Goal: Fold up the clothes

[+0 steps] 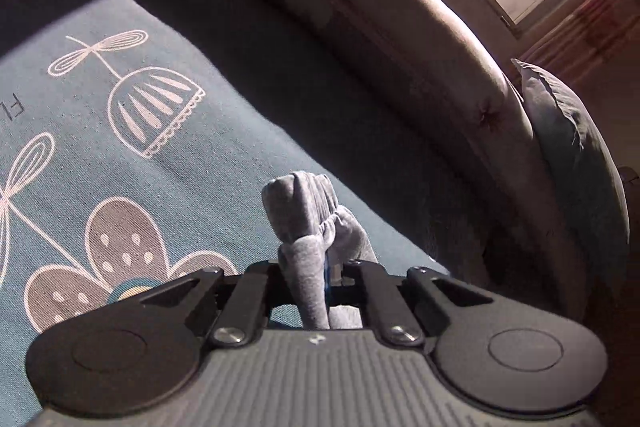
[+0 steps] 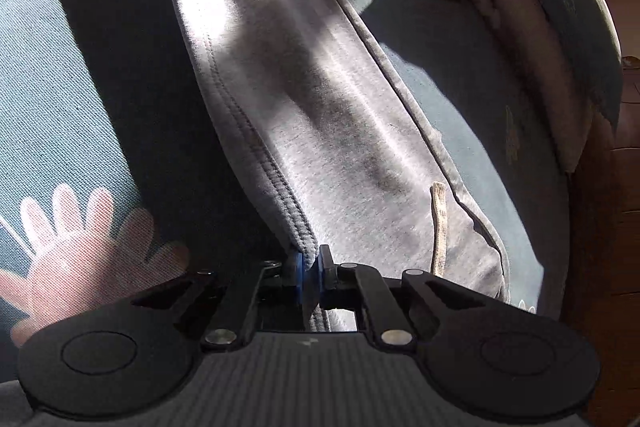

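Both my grippers are pinching the grey garment above the bed.

My left gripper (image 1: 316,279) has its jaws closed on a bunched-up end of the grey garment (image 1: 308,219), held clear of the patterned bedspread (image 1: 80,131). My right gripper (image 2: 310,273) is clamped on a stitched hem, and from there the garment (image 2: 304,107) runs long and straight away from the jaws, its drawstring (image 2: 438,227) lying just right of them. I judge the fold turns on that long axis stretched between both hands; neither is clearly nearer.
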Available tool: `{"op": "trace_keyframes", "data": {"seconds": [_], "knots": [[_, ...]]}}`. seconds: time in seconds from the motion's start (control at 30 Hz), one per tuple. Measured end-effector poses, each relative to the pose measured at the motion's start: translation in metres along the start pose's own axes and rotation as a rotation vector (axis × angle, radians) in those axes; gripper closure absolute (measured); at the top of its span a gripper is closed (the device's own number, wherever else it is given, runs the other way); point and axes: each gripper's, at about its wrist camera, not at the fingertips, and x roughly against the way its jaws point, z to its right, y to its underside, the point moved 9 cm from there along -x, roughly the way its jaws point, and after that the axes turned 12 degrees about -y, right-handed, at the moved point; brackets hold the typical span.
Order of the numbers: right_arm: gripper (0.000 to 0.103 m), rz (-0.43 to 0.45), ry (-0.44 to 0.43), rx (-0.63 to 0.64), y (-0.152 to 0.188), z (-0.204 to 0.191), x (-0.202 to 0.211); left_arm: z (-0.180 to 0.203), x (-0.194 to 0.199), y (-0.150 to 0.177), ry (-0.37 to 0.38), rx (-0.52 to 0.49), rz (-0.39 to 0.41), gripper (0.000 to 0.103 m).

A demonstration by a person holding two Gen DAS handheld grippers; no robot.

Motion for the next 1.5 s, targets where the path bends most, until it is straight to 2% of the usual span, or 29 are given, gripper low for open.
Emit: {"op": "trace_keyframes", "data": {"seconds": [0.1, 0.23, 0.33, 0.53, 0.7, 0.83, 0.87, 0.93, 0.97, 1.0, 1.1, 1.2, 1.33, 1.43, 1.5], "knots": [[0.095, 0.034, -0.015, -0.020, -0.011, 0.004, 0.017, -0.003, 0.018, -0.023, 0.024, -0.024, 0.058, 0.099], [0.095, 0.072, -0.062, -0.012, -0.024, -0.010, 0.031, -0.019, 0.034, -0.043, -0.014, -0.042, 0.135, 0.099], [0.095, 0.081, -0.100, 0.005, -0.031, -0.030, 0.024, -0.042, 0.029, -0.043, -0.080, -0.041, 0.139, 0.099], [0.095, 0.062, -0.147, 0.048, -0.029, -0.060, -0.003, -0.076, -0.002, -0.018, -0.198, -0.068, 0.094, 0.098], [0.089, 0.060, -0.155, 0.080, -0.027, -0.064, -0.010, -0.091, -0.013, -0.006, -0.236, -0.080, 0.068, 0.095], [0.084, 0.092, -0.197, 0.077, -0.035, -0.065, 0.001, -0.085, -0.006, -0.011, -0.229, -0.143, 0.100, 0.091], [0.081, 0.099, -0.205, 0.073, -0.036, -0.065, 0.003, -0.082, -0.003, -0.013, -0.232, -0.168, 0.109, 0.087], [0.080, 0.110, -0.224, 0.066, -0.039, -0.067, 0.007, -0.075, 0.004, -0.018, -0.243, -0.217, 0.134, 0.072], [0.080, 0.113, -0.231, 0.063, -0.040, -0.069, 0.008, -0.075, 0.008, -0.022, -0.254, -0.227, 0.150, 0.056], [0.080, 0.117, -0.237, 0.060, -0.041, -0.071, 0.010, -0.076, 0.015, -0.028, -0.282, -0.231, 0.182, 0.046], [0.080, 0.137, -0.266, 0.066, -0.046, -0.078, 0.018, -0.089, 0.032, -0.043, -0.360, -0.213, 0.238, 0.042], [0.080, 0.159, -0.285, 0.073, -0.054, -0.082, 0.026, -0.095, 0.042, -0.046, -0.408, -0.248, 0.235, 0.042], [0.079, 0.188, -0.306, 0.050, -0.066, -0.082, 0.035, -0.072, 0.042, -0.018, -0.341, -0.361, 0.146, 0.042], [0.070, 0.201, -0.342, -0.009, -0.071, -0.081, 0.040, -0.038, 0.035, 0.033, -0.240, -0.523, 0.038, 0.039], [0.067, 0.195, -0.384, -0.067, -0.069, -0.080, 0.041, -0.006, 0.035, 0.081, -0.152, -0.690, -0.014, 0.037]]}}
